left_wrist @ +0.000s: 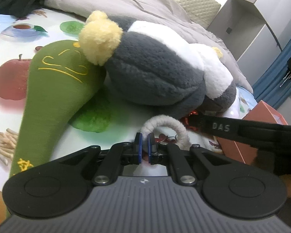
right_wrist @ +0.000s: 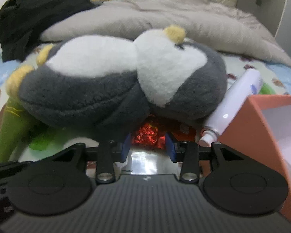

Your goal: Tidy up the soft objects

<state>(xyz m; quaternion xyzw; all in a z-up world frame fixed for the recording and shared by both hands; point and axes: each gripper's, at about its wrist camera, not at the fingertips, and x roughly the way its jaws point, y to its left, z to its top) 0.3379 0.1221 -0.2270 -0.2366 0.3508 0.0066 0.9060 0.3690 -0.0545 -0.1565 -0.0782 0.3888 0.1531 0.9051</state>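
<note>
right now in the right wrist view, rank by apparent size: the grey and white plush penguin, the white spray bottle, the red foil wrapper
1. Grey and white plush penguin, clearly largest.
2. White spray bottle.
3. Red foil wrapper, smallest, though partly hidden under the penguin.

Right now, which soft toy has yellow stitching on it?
The long green plush, lying left of the grey-and-white penguin; the penguin has only yellow fluffy feet, no stitching.

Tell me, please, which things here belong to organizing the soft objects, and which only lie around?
Belong to the job:
- penguin plush
- green plush
- white cord loop, pinched in the left gripper

Only lying around:
- white bottle
- orange box
- red foil
</note>
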